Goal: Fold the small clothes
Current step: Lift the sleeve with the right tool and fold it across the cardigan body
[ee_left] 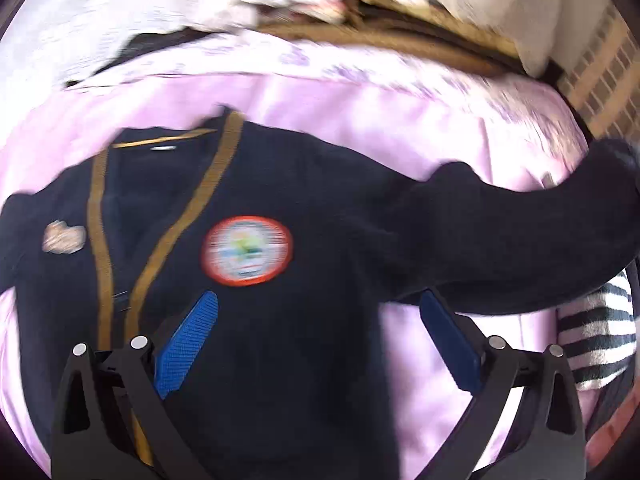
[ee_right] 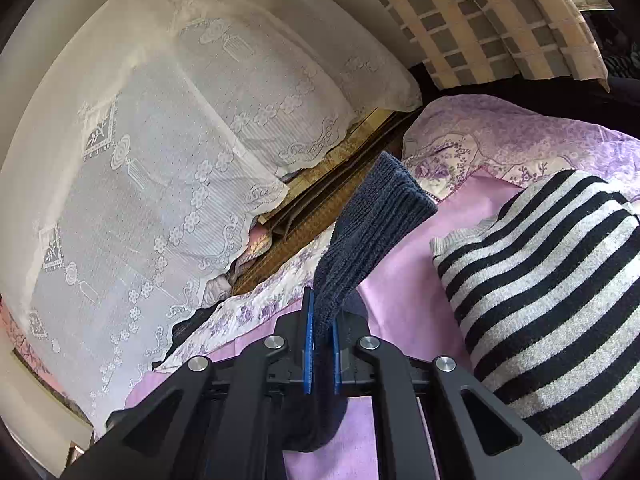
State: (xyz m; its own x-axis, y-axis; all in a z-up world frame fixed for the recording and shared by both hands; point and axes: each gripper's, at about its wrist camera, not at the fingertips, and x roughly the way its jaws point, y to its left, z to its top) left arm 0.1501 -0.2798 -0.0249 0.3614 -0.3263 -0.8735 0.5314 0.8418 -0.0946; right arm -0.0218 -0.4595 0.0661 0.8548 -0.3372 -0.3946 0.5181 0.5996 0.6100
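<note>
A navy cardigan (ee_left: 288, 208) with mustard trim and a round red-edged badge (ee_left: 247, 250) lies face up on the pink bedsheet (ee_left: 360, 108). My left gripper (ee_left: 316, 312) is open and hovers over the cardigan's chest, its blue pads apart and empty. The cardigan's right sleeve (ee_left: 540, 224) is lifted off the bed toward the right edge. In the right wrist view my right gripper (ee_right: 322, 320) is shut on that sleeve's ribbed cuff (ee_right: 380, 216), which sticks up out of the pads.
A folded black-and-white striped sweater lies on the bed at the right (ee_right: 552, 288) and shows at the left wrist view's right edge (ee_left: 596, 332). White lace-covered pillows (ee_right: 168, 160) sit beyond the bed. A floral sheet border (ee_right: 500, 140) and a tiled wall (ee_right: 472, 16) lie behind.
</note>
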